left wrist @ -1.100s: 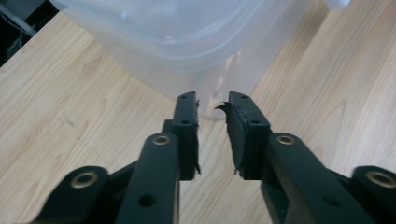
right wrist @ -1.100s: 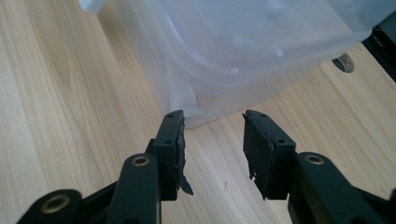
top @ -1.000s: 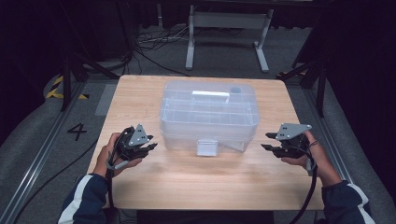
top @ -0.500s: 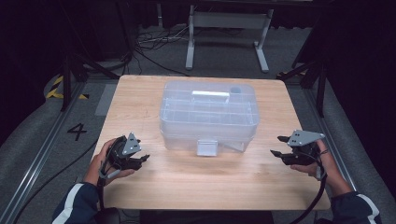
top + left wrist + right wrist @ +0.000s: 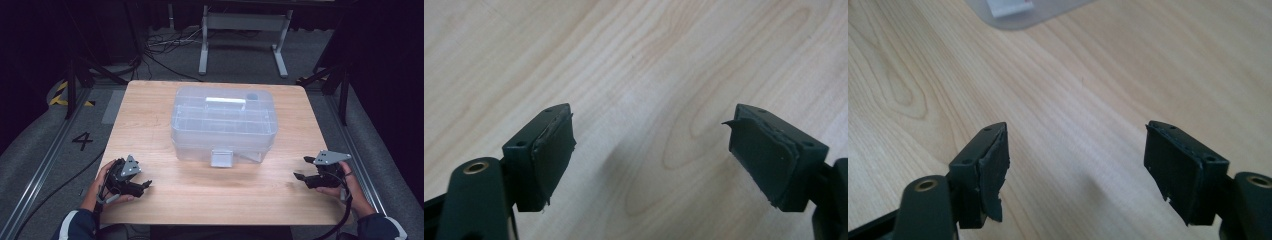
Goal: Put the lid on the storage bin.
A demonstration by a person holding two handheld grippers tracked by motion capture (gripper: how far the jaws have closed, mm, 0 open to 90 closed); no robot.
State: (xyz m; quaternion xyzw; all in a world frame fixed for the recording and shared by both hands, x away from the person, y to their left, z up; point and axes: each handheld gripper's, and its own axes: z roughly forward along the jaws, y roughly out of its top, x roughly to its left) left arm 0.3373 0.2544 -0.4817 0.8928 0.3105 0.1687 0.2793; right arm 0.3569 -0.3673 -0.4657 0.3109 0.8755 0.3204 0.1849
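A clear plastic storage box (image 5: pixel 223 122) with a white handle and a front latch (image 5: pixel 221 158) stands shut in the middle of the wooden table (image 5: pixel 225 200). My left gripper (image 5: pixel 144 185) (image 5: pixel 651 130) rests low over the table's near left corner. Its jaws have just been opening and hold nothing; bare wood lies between them. My right gripper (image 5: pixel 301 168) (image 5: pixel 1075 145) sits low near the table's right front, pointing toward the box. Its jaws have also just been opening and are empty. A corner of the box (image 5: pixel 1018 12) shows far ahead in the right gripper view.
Bare wood surrounds the box on all sides. Beyond the table's far edge stand a metal frame (image 5: pixel 242 30) and cables on the dark floor. A rail runs along the floor on the left, beside a painted number 4 (image 5: pixel 82 141).
Both hands have dropped toward the tabletop and drawn back toward the near edge, away from the box. The jaws of each gripper now stand wider apart.
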